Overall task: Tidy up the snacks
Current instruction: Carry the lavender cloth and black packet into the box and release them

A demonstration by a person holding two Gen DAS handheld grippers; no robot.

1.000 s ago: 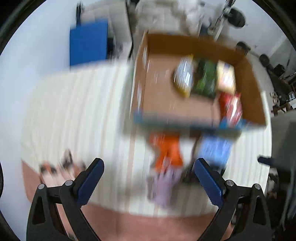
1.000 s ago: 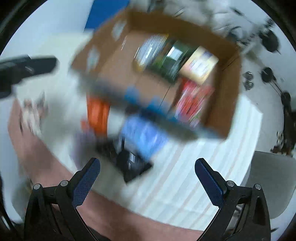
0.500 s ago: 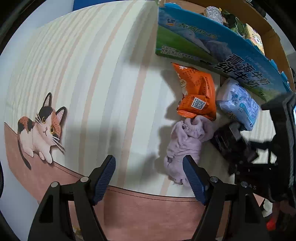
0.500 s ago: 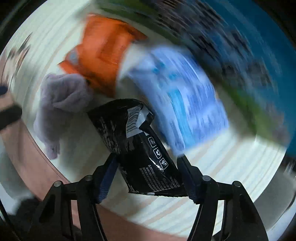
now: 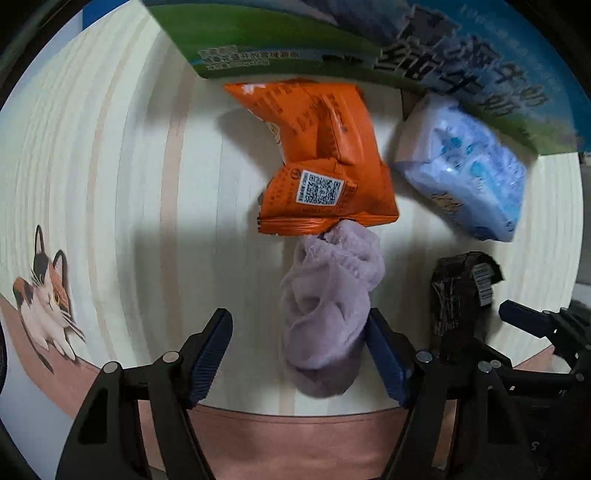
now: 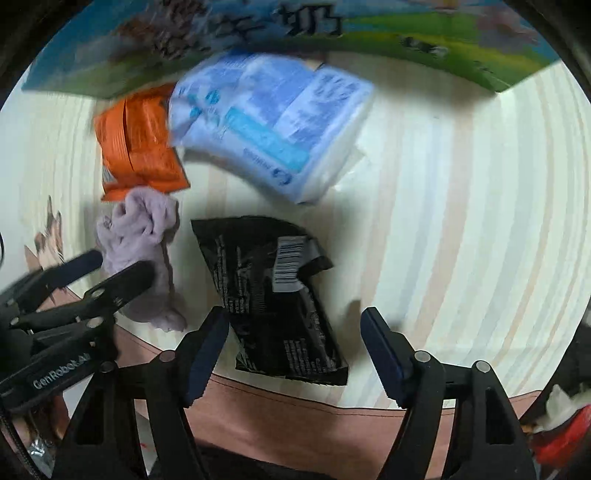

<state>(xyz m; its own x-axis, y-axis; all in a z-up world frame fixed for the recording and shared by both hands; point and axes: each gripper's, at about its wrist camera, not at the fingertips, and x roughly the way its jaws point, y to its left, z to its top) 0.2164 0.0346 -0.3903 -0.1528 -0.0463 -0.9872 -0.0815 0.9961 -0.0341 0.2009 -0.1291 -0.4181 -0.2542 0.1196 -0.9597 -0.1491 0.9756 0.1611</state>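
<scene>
An orange snack packet lies on the striped tablecloth just below the printed wall of the cardboard box. A pale blue packet lies to its right. A crumpled lilac cloth sits under the orange packet's lower edge. My left gripper is open, its right finger touching the cloth. A black packet lies between the fingers of my open right gripper, whose left pad is against it.
A cat picture is printed on the tablecloth at the left. A pink band runs along the table's near edge. The left gripper shows as black arms at the left of the right wrist view.
Both grippers have dropped closer to the table. The left one now straddles the lilac cloth; the right one still brackets the black packet, a little wider open.
</scene>
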